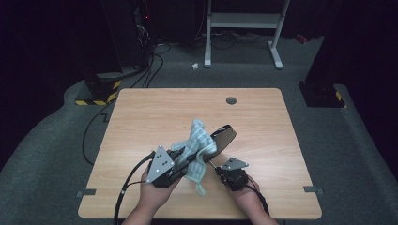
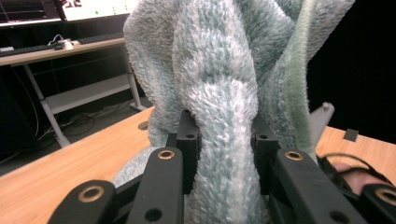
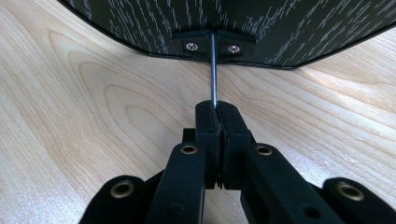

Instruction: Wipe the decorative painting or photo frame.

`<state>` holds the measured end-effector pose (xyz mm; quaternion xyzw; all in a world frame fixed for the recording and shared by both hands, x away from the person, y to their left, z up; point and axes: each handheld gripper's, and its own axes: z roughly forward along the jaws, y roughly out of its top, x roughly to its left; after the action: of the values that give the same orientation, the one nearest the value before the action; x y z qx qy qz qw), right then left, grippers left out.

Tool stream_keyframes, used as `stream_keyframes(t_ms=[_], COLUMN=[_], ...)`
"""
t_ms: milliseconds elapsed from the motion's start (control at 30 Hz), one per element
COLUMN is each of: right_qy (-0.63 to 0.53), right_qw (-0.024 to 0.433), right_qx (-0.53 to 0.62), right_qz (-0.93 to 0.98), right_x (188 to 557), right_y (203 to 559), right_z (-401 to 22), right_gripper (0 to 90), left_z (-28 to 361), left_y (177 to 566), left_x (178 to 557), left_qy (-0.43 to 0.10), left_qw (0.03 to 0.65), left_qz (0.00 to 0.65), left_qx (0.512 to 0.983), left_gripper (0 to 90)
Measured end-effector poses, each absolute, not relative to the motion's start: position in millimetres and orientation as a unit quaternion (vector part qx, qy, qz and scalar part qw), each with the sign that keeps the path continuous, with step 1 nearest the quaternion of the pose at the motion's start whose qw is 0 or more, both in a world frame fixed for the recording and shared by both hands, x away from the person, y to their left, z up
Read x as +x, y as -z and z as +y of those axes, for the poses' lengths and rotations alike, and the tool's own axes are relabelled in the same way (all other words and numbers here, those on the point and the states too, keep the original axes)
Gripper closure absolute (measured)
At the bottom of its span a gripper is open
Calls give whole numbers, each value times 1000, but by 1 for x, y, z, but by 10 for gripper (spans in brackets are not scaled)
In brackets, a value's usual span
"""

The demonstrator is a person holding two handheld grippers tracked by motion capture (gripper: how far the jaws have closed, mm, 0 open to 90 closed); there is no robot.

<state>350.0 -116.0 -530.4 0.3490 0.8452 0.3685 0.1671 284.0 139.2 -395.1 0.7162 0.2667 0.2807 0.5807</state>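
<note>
A fluffy pale blue-green towel (image 1: 195,140) is bunched in my left gripper (image 1: 186,157), whose jaws are shut on a thick fold of it (image 2: 224,93). The towel drapes over a black oval panel (image 1: 224,135) that stands tilted above the table's middle. In the right gripper view the panel's dark speckled back (image 3: 140,23) has a small screwed bracket from which a thin metal rod (image 3: 213,70) runs down. My right gripper (image 3: 218,109) is shut on that rod's end, just below and right of the panel (image 1: 218,168). The towel hides much of the panel's left part.
The wooden table (image 1: 150,108) has a round cable hole (image 1: 231,100) near its far edge. Beyond it stand a white desk frame (image 1: 244,21) and floor cables (image 1: 150,65). The person's right hand (image 2: 355,172) lies close beside the towel.
</note>
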Motion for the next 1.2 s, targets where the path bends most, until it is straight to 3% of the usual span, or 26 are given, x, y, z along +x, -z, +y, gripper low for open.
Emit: stream_keyframes(t_ms=[400, 767, 1200], right_qy=[-369, -370, -370], right_qw=[166, 163, 164], right_qx=[351, 353, 354], right_qz=[845, 844, 843], right_x=[351, 351, 351], right_y=[530, 530, 530], right_z=[-117, -117, -117], right_gripper=[879, 879, 879], left_z=[155, 147, 160], left_y=[422, 402, 447], left_x=[276, 287, 281], left_qy=[-271, -257, -236], left_qw=[584, 604, 577], left_qz=[280, 264, 293], left_qx=[712, 707, 725], left_gripper=[720, 717, 716])
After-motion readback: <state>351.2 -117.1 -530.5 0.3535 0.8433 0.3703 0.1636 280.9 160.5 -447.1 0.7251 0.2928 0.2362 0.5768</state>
